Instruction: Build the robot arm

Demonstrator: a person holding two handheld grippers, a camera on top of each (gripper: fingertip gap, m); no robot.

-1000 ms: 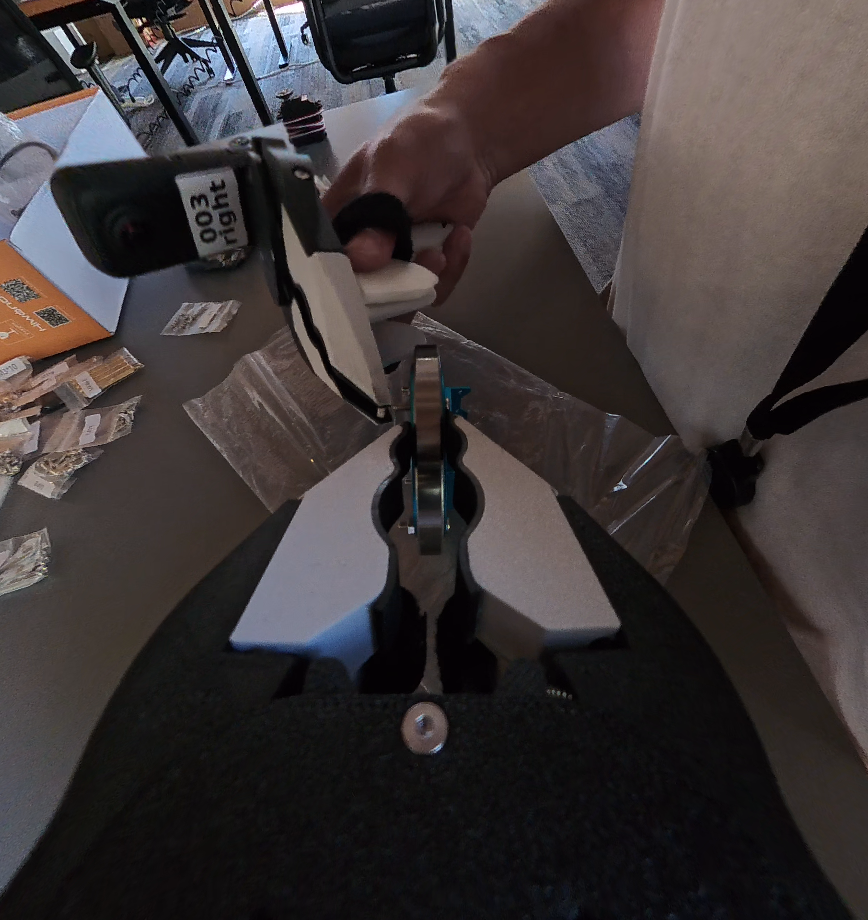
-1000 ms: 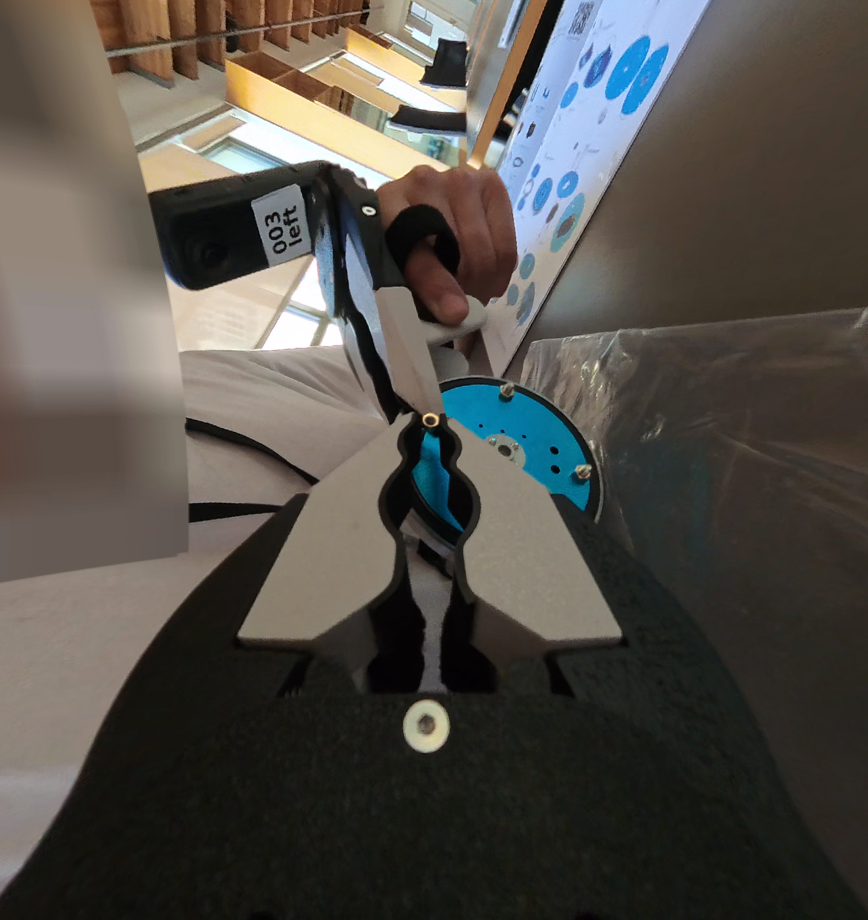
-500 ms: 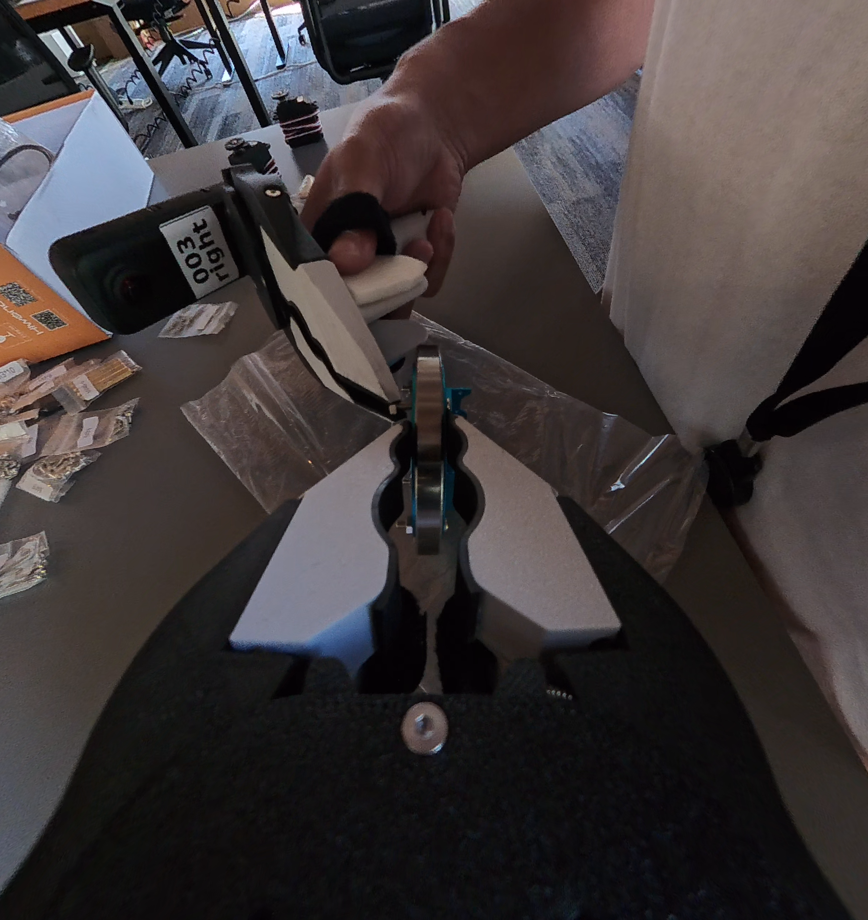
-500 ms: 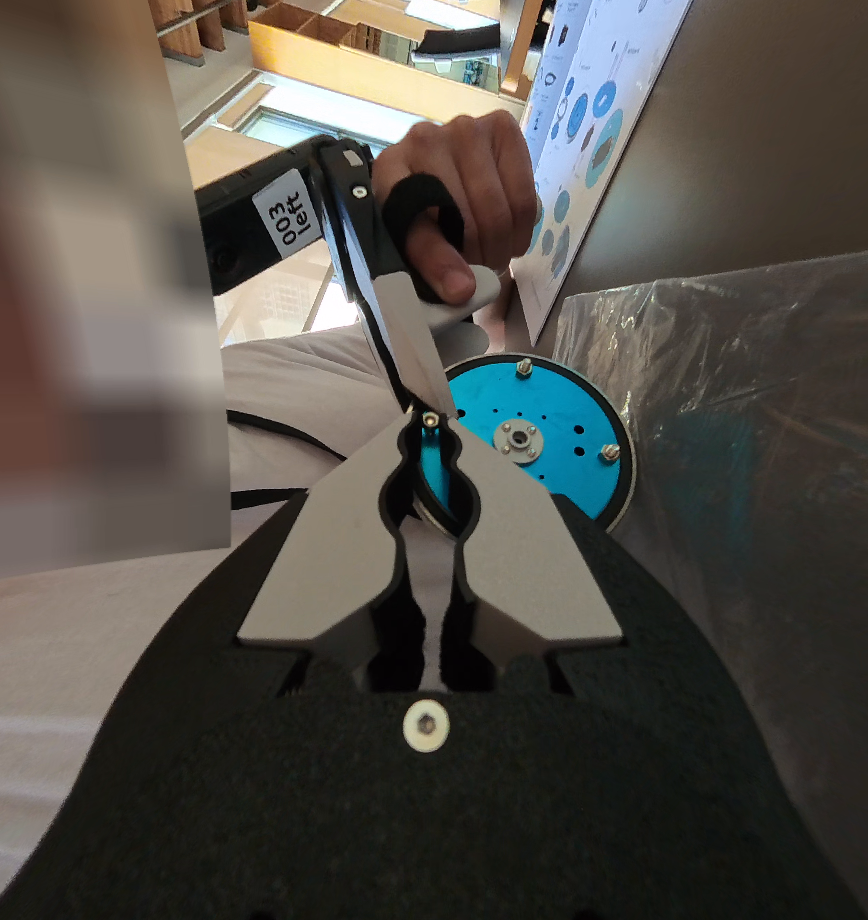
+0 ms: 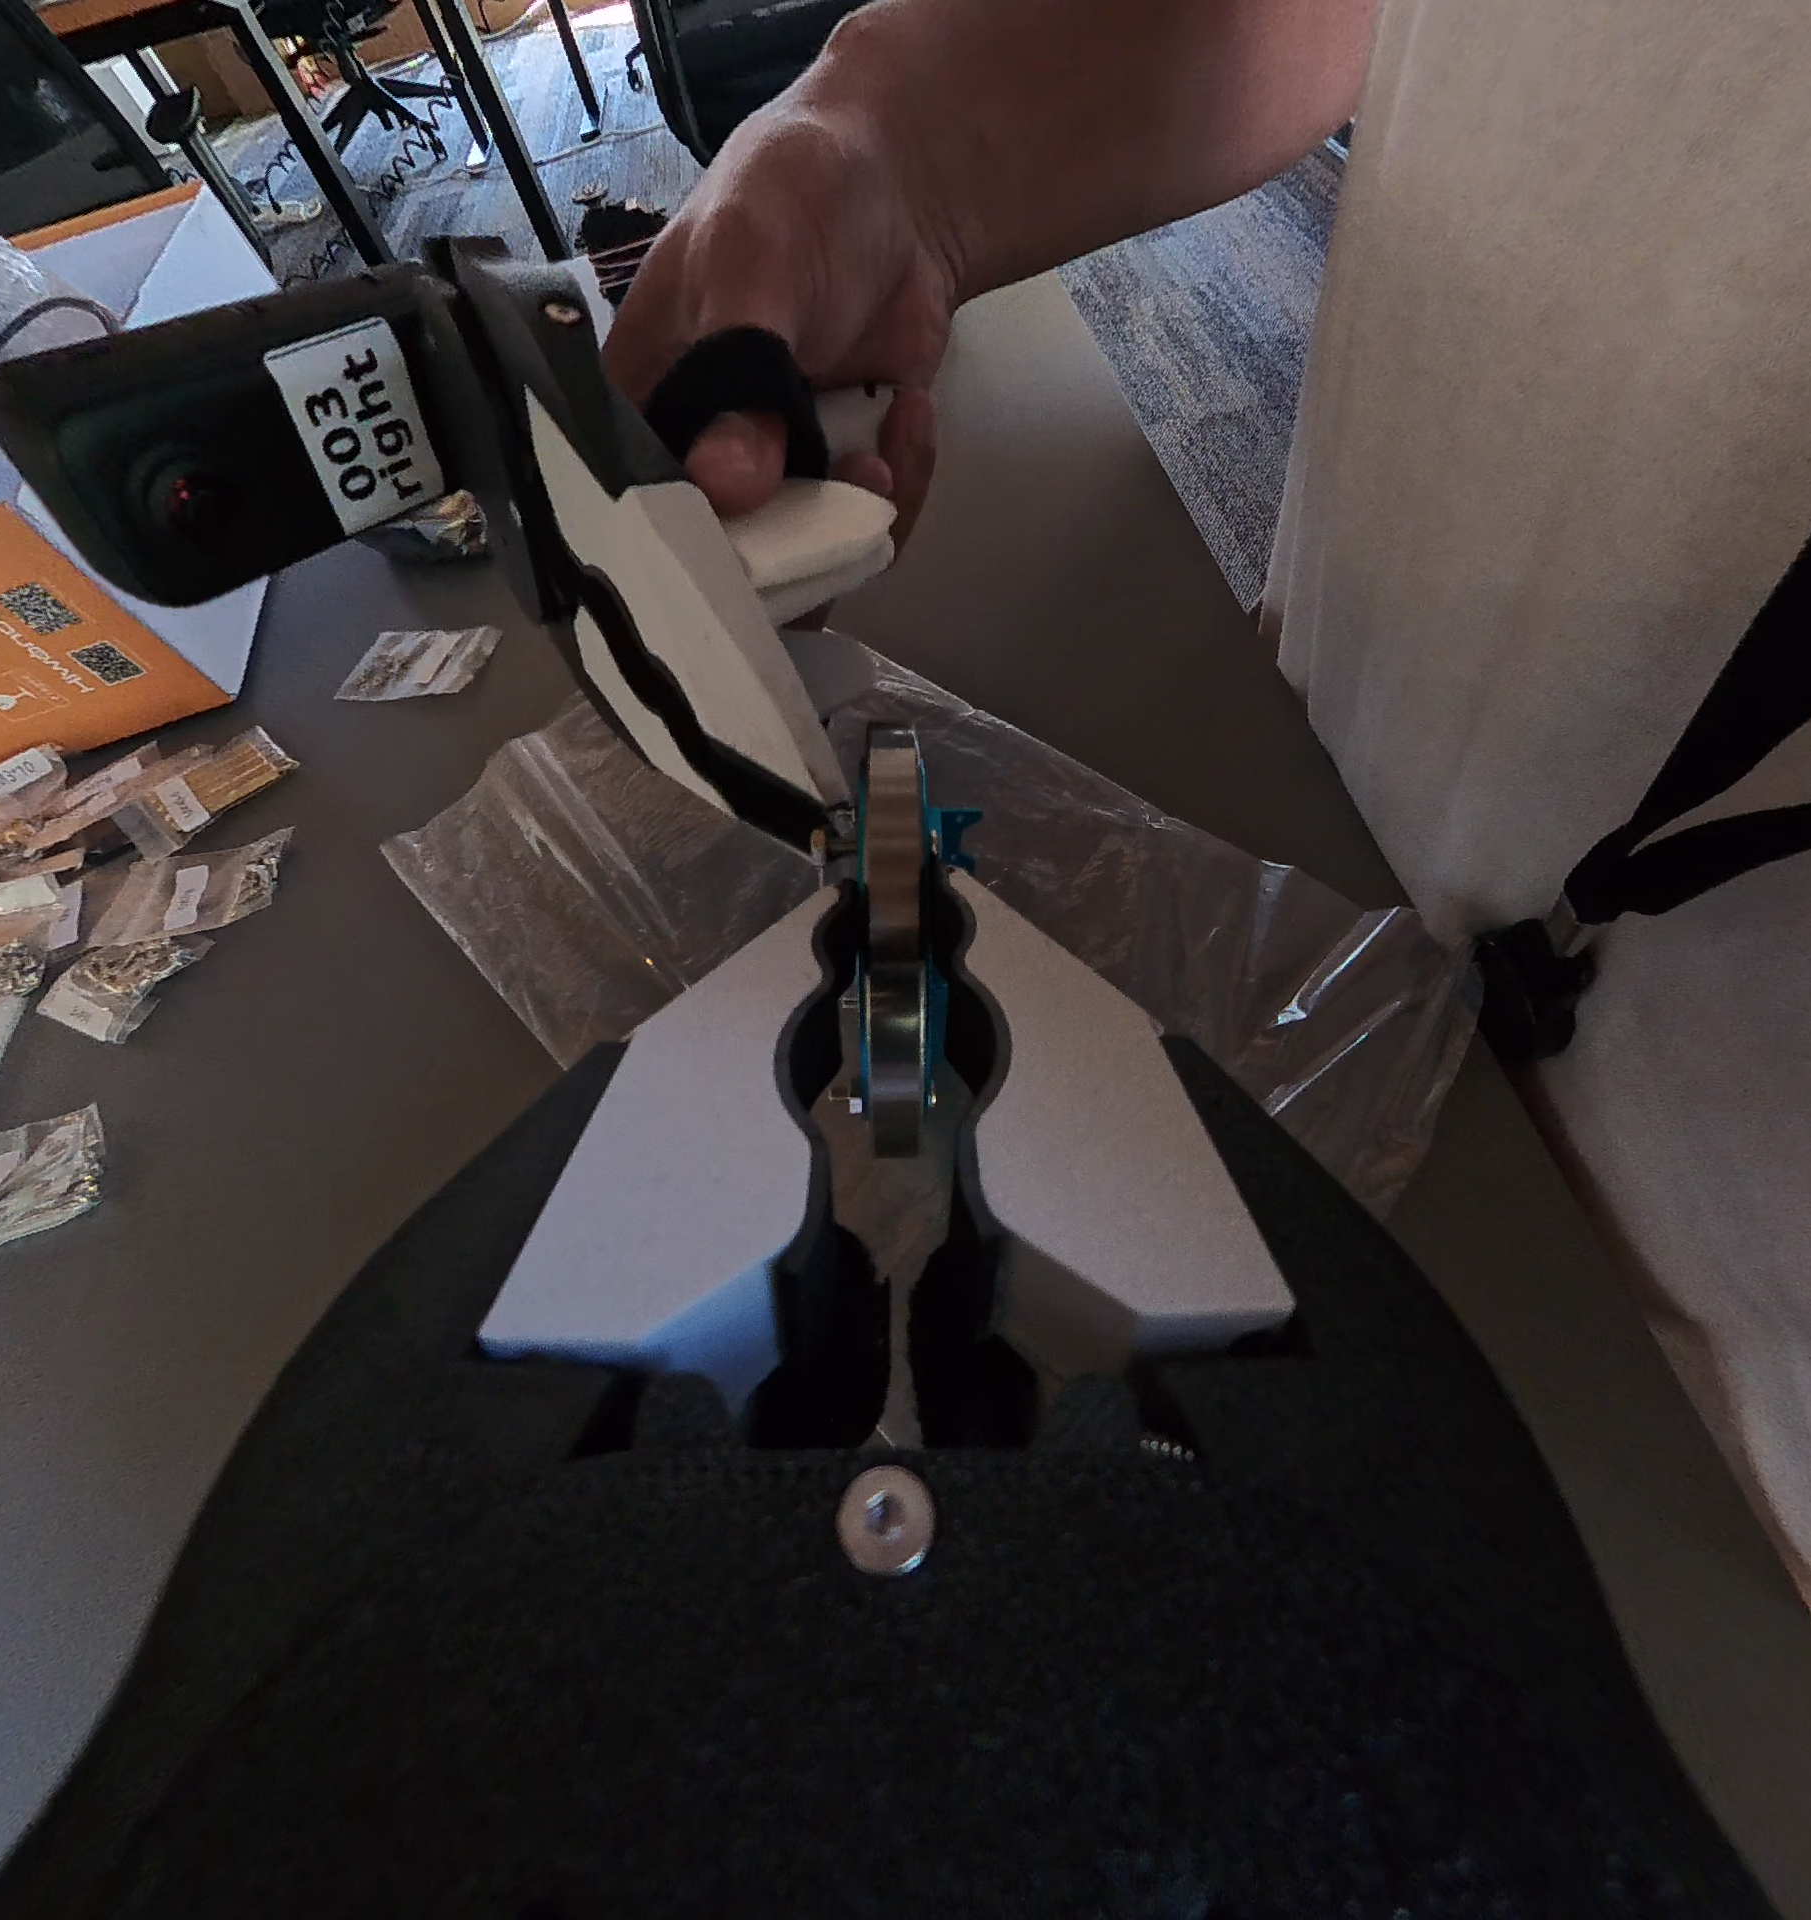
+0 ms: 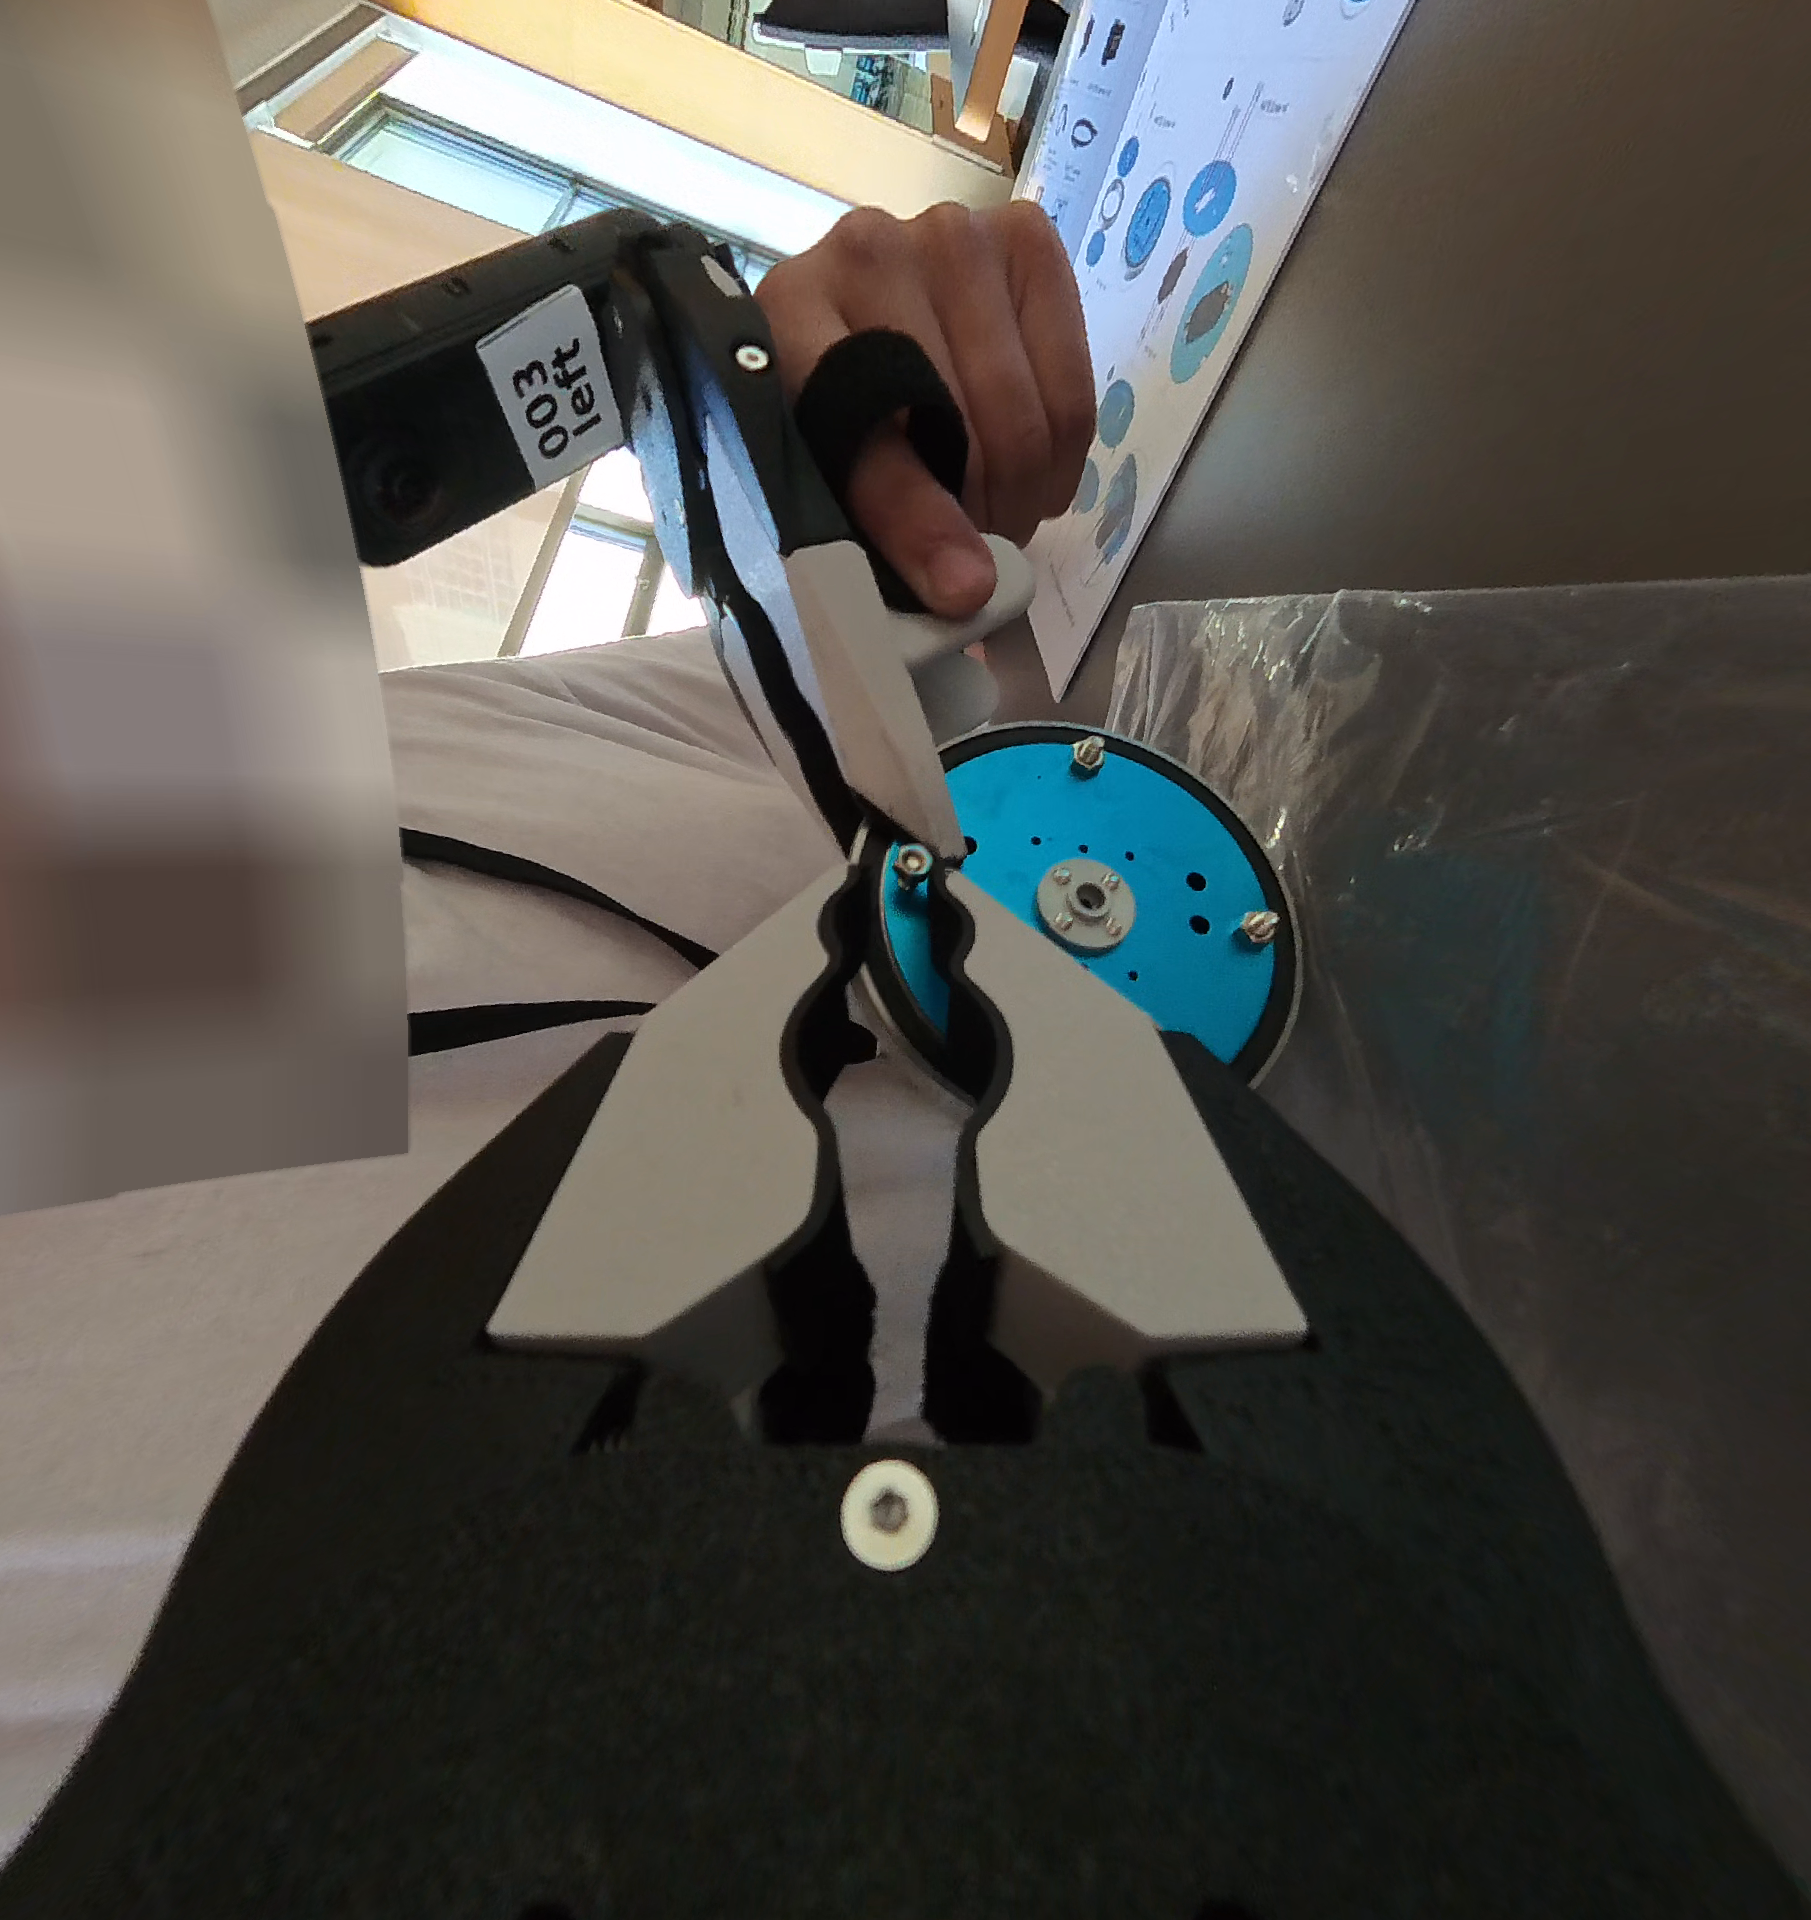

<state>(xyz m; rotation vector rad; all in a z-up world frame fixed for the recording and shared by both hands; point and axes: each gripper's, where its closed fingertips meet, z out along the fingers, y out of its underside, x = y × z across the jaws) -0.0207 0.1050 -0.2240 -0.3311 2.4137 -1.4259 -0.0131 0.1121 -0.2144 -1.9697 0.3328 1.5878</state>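
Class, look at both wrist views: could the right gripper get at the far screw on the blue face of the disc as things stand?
Probably not yet. The right gripper is shut on another screw near the rim of the blue disc; the far screw itself stands uncovered.

Blue wheel [image 5: 893, 935] edge-on, clamped in left tool [image 5: 893, 904].

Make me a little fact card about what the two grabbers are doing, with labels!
left gripper: shut on blue wheel, held edge-on
right gripper: tips at a screw on the wheel's blue face; grip unclear
under them: clear plastic bag on grey table
also on table: small parts bags, orange box
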